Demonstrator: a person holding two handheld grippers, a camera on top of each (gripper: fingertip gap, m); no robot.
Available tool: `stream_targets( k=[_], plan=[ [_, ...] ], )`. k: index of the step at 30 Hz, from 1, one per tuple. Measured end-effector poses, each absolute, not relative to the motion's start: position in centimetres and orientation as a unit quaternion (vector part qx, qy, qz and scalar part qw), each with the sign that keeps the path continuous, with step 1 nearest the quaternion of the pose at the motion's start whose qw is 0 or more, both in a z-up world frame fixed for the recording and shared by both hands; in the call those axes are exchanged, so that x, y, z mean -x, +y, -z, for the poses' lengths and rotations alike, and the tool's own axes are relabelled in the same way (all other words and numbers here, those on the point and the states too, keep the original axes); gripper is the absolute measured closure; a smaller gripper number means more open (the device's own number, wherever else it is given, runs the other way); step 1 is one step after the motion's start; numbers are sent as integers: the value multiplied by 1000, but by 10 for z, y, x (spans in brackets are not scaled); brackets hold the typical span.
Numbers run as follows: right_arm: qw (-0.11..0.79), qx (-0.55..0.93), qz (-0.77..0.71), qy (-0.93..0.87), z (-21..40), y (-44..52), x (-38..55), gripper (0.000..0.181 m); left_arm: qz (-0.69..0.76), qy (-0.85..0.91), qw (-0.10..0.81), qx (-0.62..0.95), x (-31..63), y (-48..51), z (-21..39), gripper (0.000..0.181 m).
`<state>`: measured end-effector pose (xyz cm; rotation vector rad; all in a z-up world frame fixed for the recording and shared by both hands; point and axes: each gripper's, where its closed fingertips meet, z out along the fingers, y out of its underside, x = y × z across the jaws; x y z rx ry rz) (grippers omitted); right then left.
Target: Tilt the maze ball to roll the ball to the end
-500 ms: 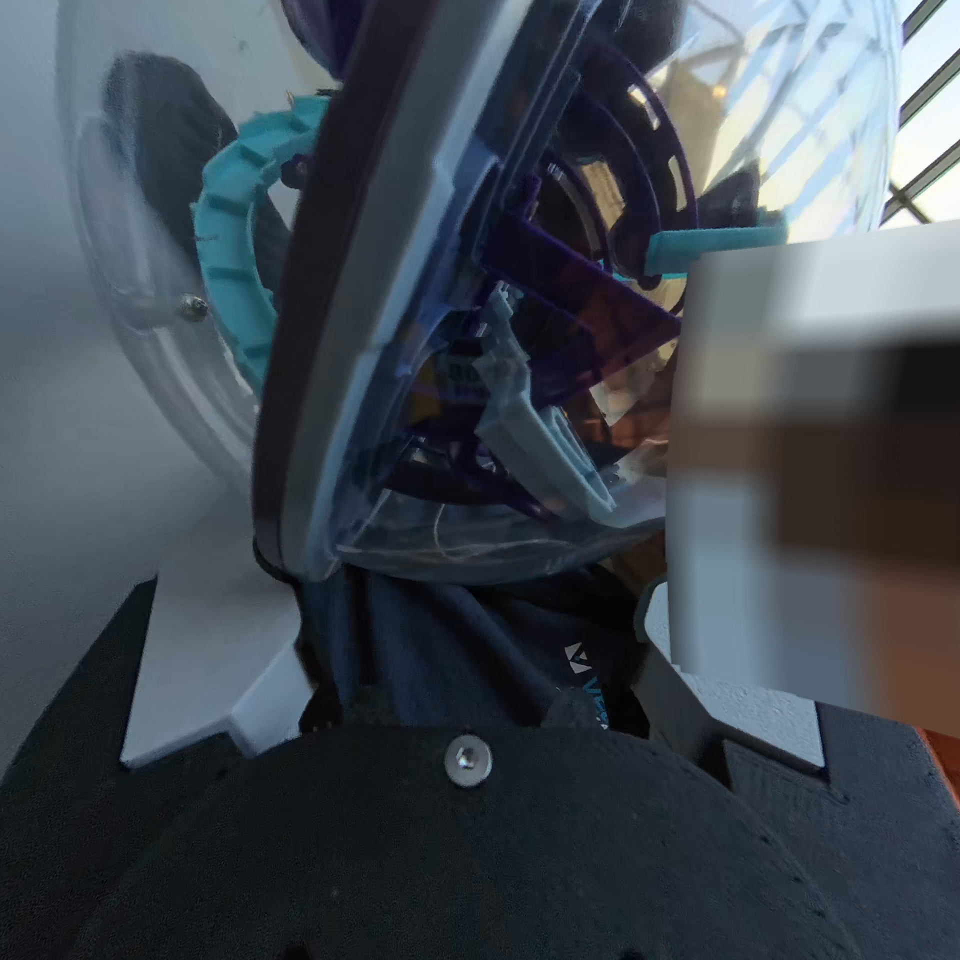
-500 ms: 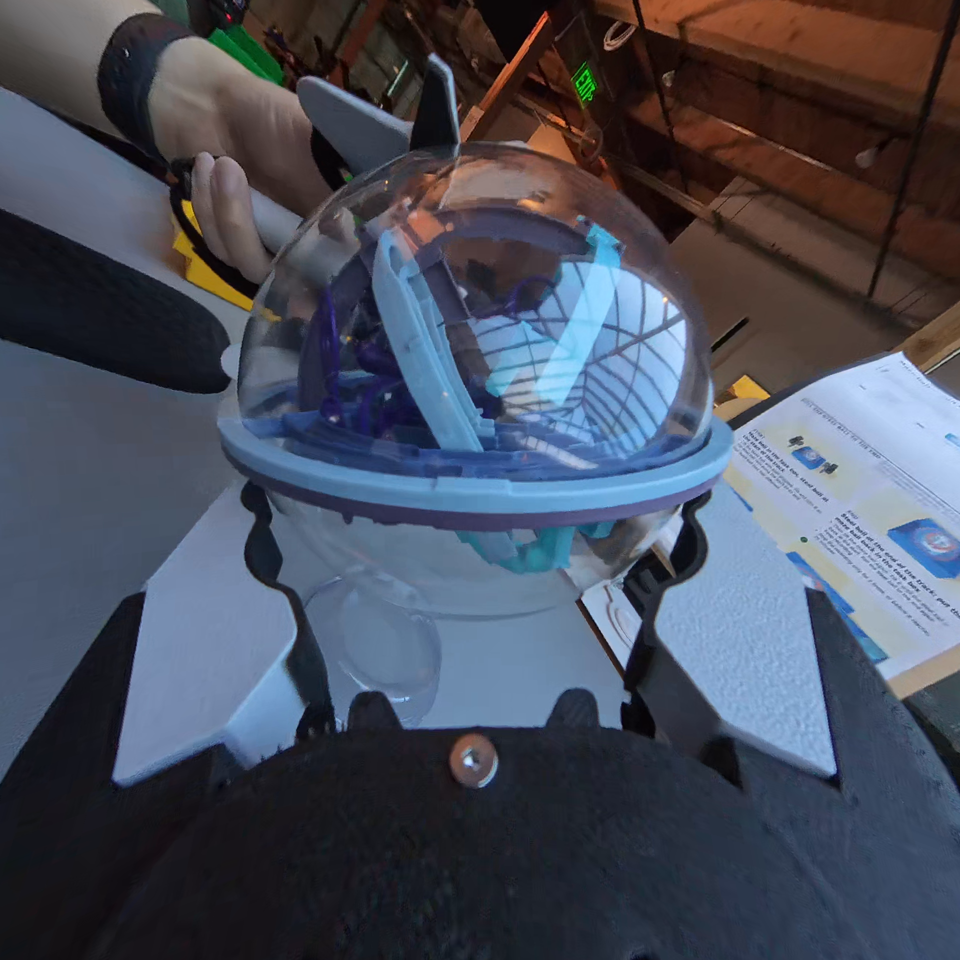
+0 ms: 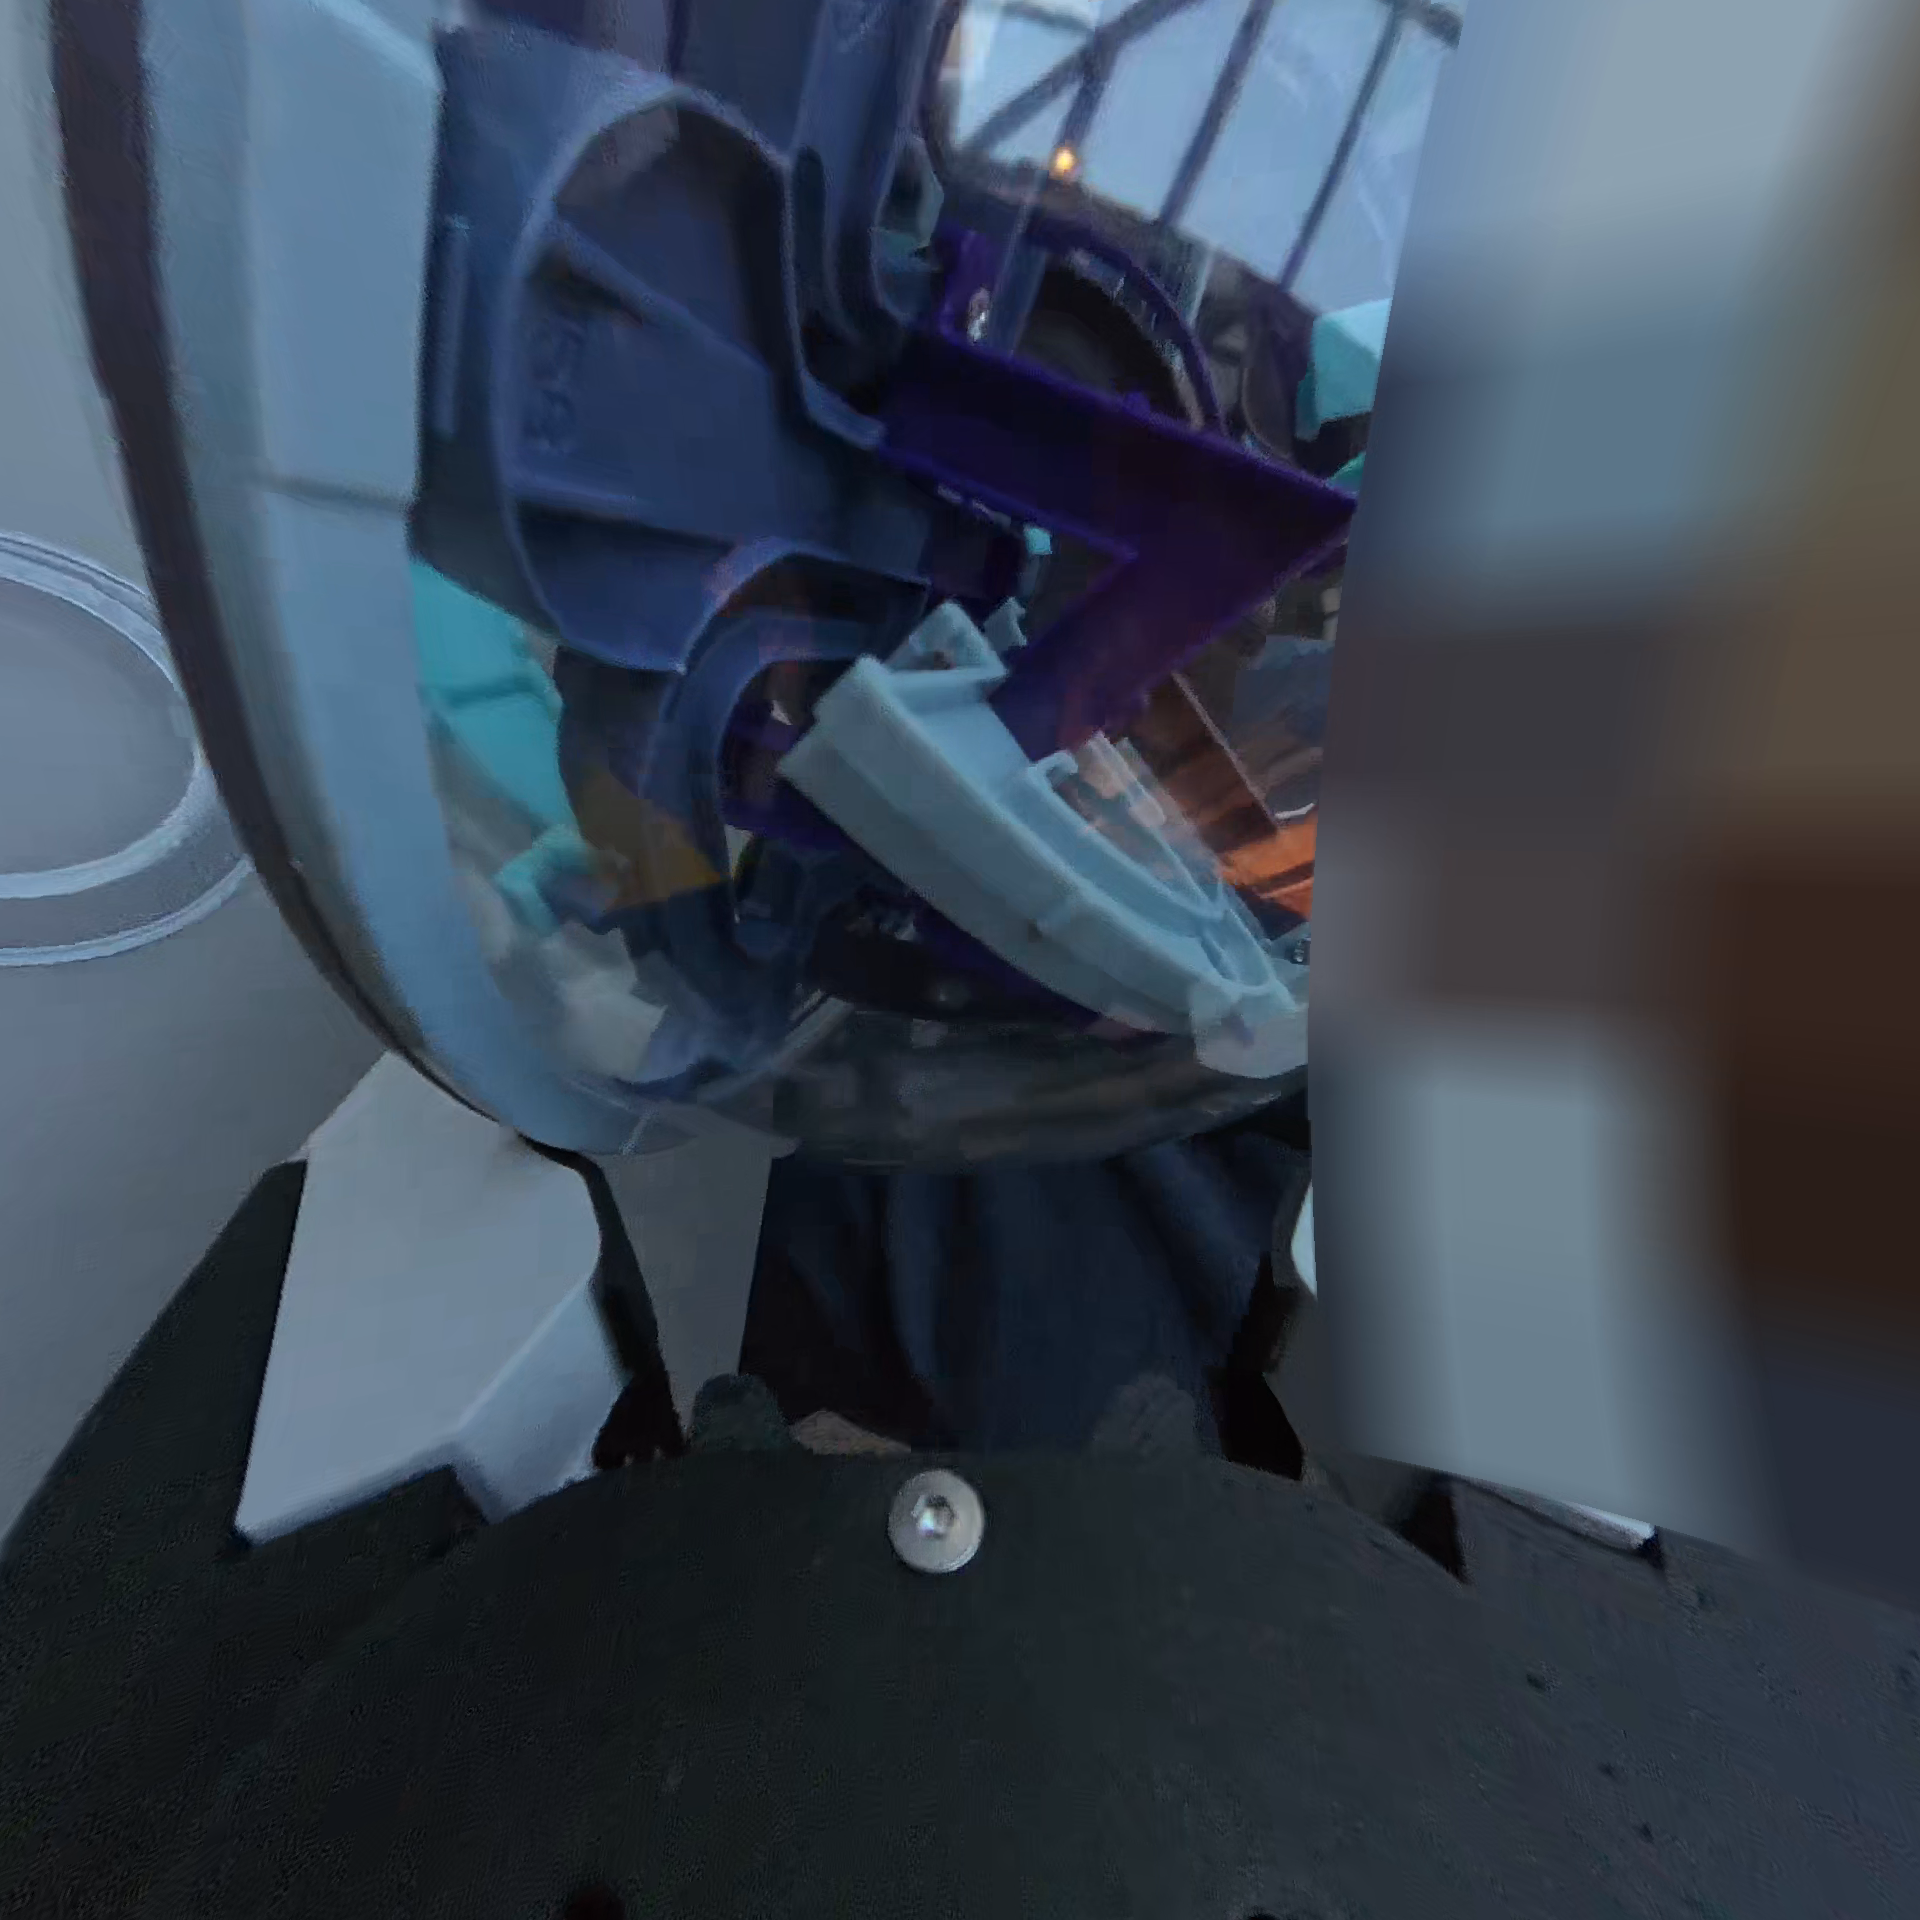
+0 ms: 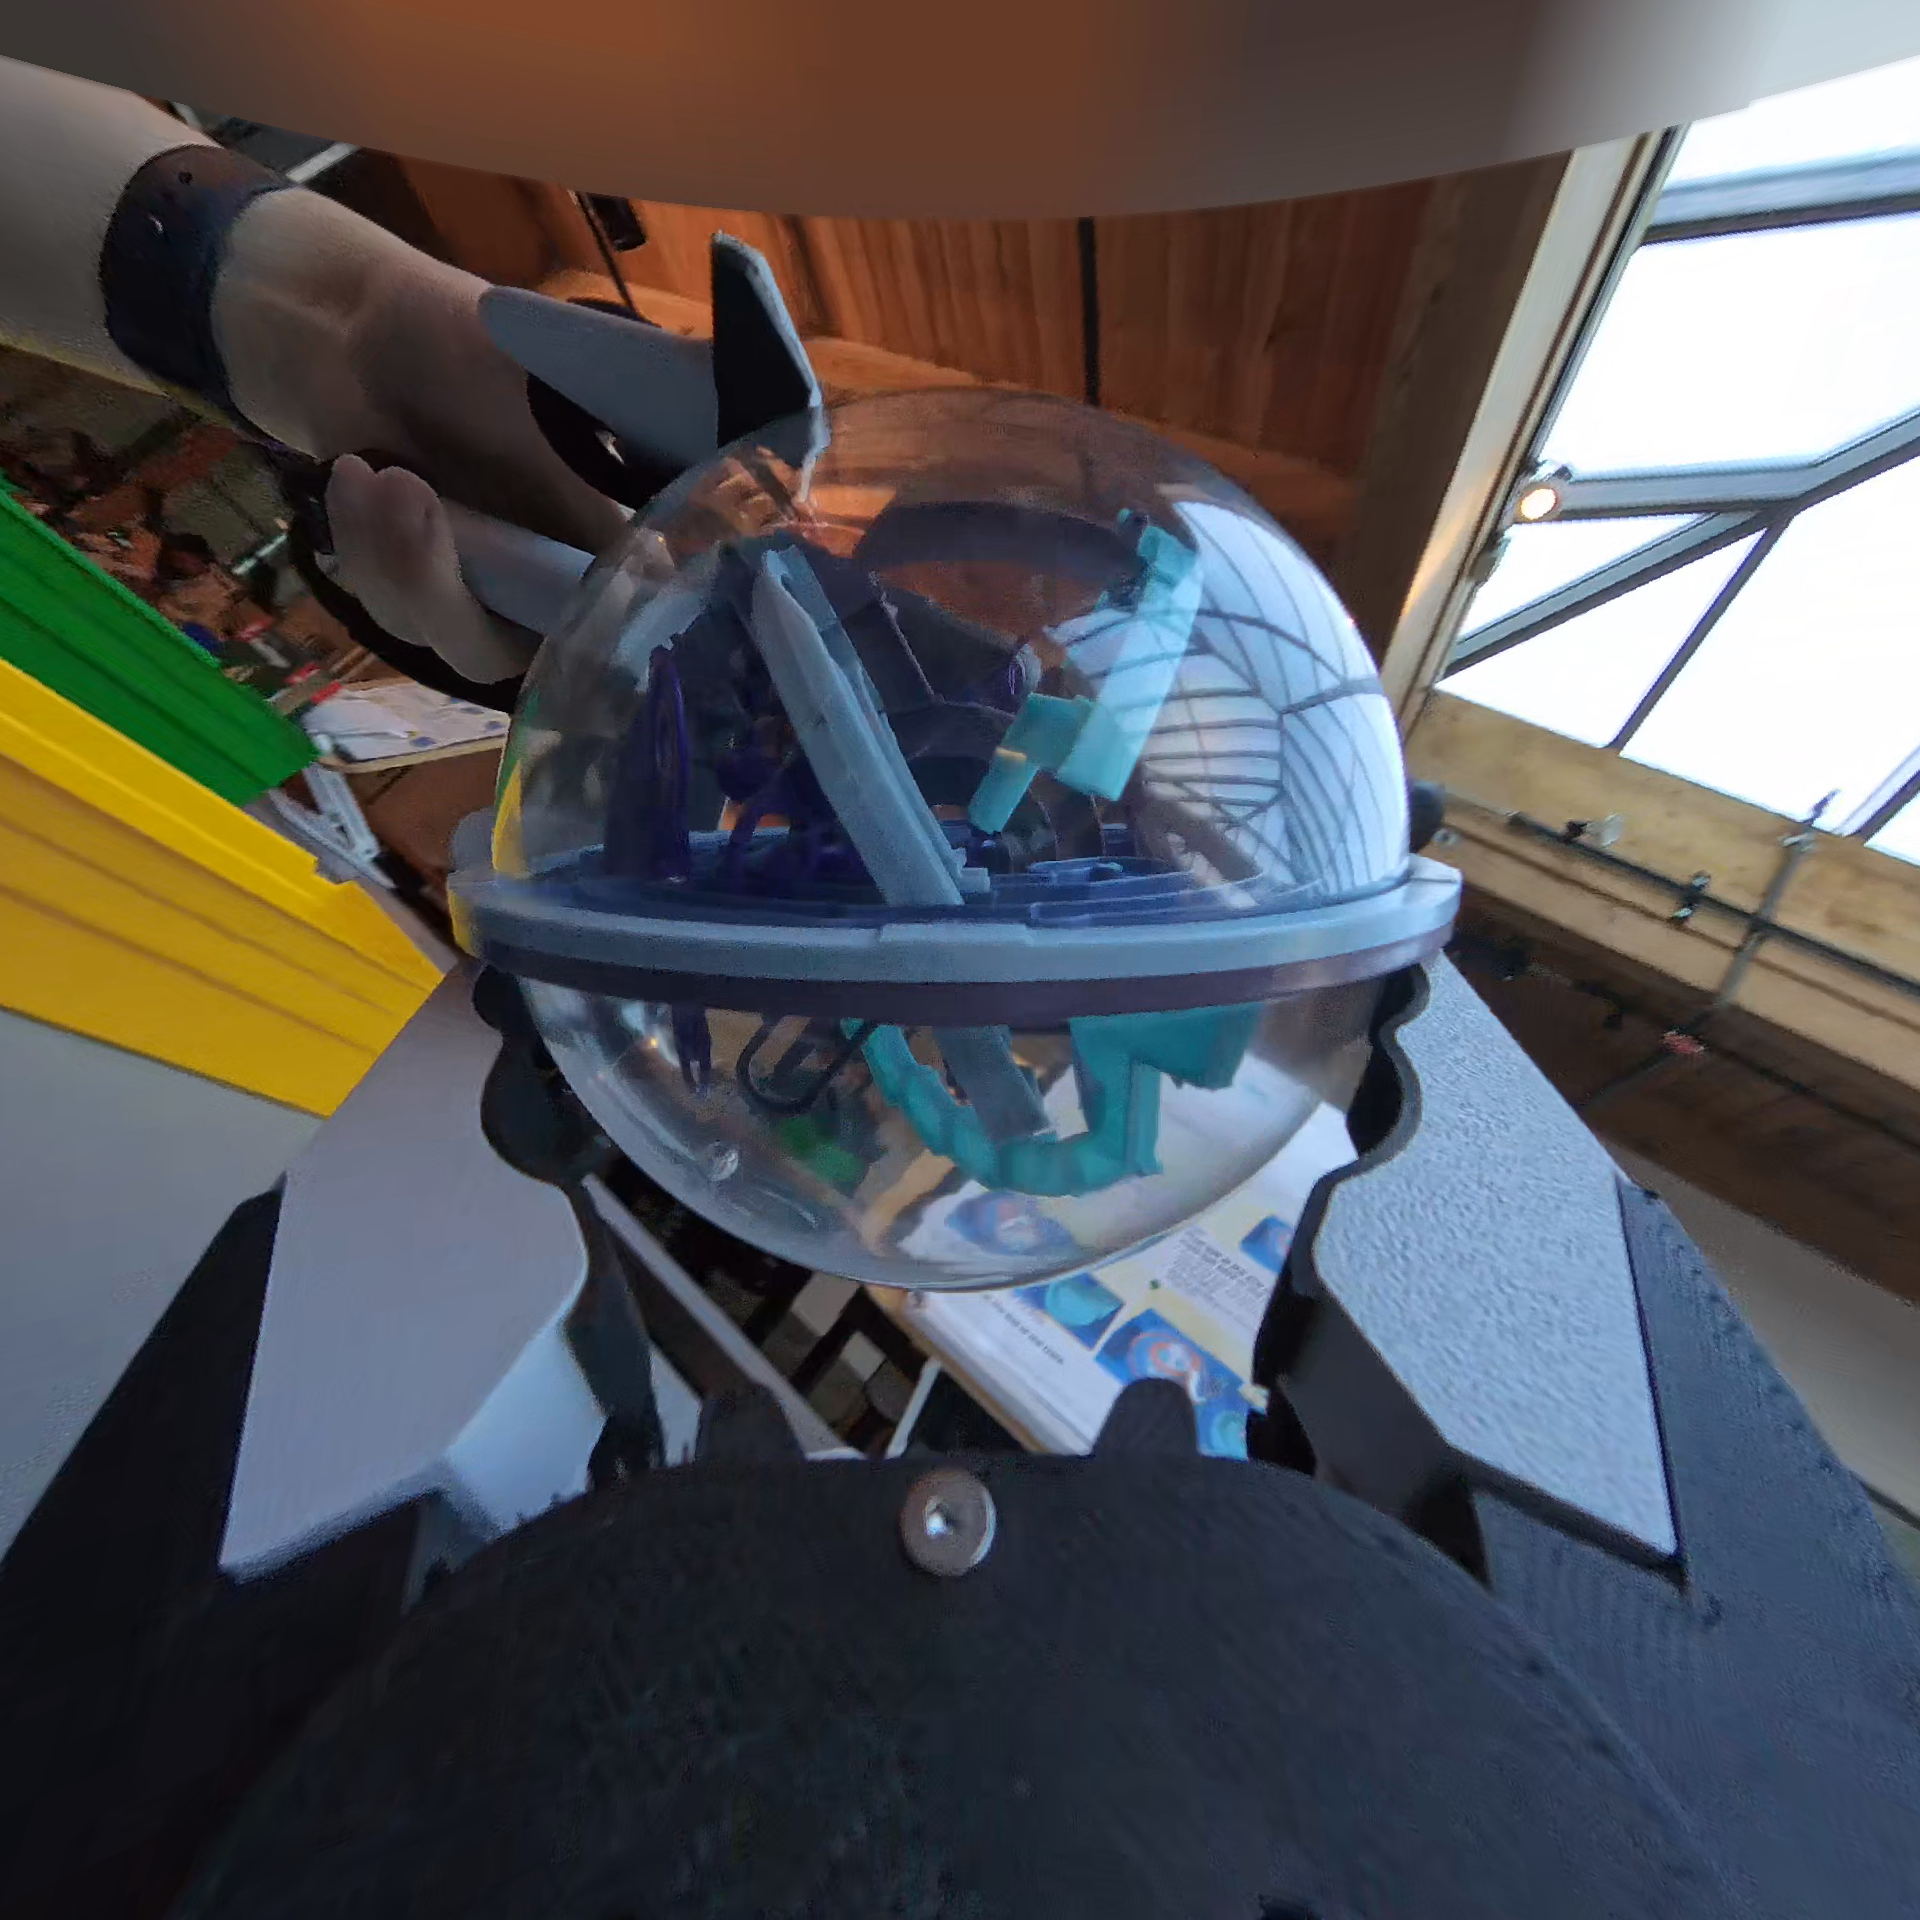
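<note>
- Right wrist view: the maze ball (image 4: 956, 831), a clear sphere with a grey band around its middle, sat between the two fingers of the right gripper (image 4: 951, 1049); the jaws stood wide apart and pressed against the sphere on both sides just under the band.
- The band lay about level in this view, with grey, purple and teal tracks crossing inside.
- A small silvery bead (image 4: 719, 1161) showed low in the lower half, near the shell.
- The left gripper (image 4: 727, 416) met the sphere at its upper far side, held by a hand (image 4: 395, 488); how far its jaws were parted could not be told here.
- Below the sphere lay a printed sheet (image 4: 1122, 1340); yellow bins (image 4: 156, 894) stood at left.
- Left wrist view: the sphere (image 3: 831, 623) filled the frame with its band running upright, resting against the near white finger (image 3: 436, 1288); the other finger was hidden.
- A clear ring (image 3: 94, 758) lay on the pale counter (image 3: 125, 1091) at left.
</note>
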<state>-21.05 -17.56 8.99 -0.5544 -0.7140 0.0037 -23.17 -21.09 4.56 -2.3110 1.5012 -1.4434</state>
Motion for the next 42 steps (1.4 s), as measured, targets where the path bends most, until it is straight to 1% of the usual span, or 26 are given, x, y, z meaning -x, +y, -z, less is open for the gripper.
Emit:
stream_targets(
  k=[1,6,11,12,13,14,17,20,23,31,36,42],
  plan=[
    [909,252,13,-333,-97,-179,207,25,448,498,29,742,229,-212,-52,34],
    [944,174,58,-276,-133,-201,189,25,374,559,82,735,213,-221,-84,32],
    [964,110,71,-229,-164,-219,174,25,318,590,129,731,197,-230,-115,28],
    [967,100,74,-223,-169,-222,171,25,304,598,139,729,195,-231,-119,26],
    [969,90,78,-218,-174,-225,168,25,288,606,151,726,193,-232,-123,28],
    [970,83,80,-214,-178,-228,165,25,273,612,165,724,191,-233,-126,25],
    [973,62,75,-207,-189,-237,158,25,237,628,208,711,184,-237,-134,26],
    [974,56,75,-206,-196,-242,155,25,230,633,259,692,176,-238,-143,26],
    [974,54,77,-207,-200,-245,153,25,223,641,320,661,169,-236,-153,22],
    [964,42,114,-235,-212,-247,149,25,167,669,439,576,161,-225,-162,23],
    [963,48,97,-245,-218,-248,151,25,145,672,487,539,160,-218,-168,23],
    [964,54,64,-251,-224,-250,156,25,56,683,542,486,167,-202,-175,23]
  ],
)
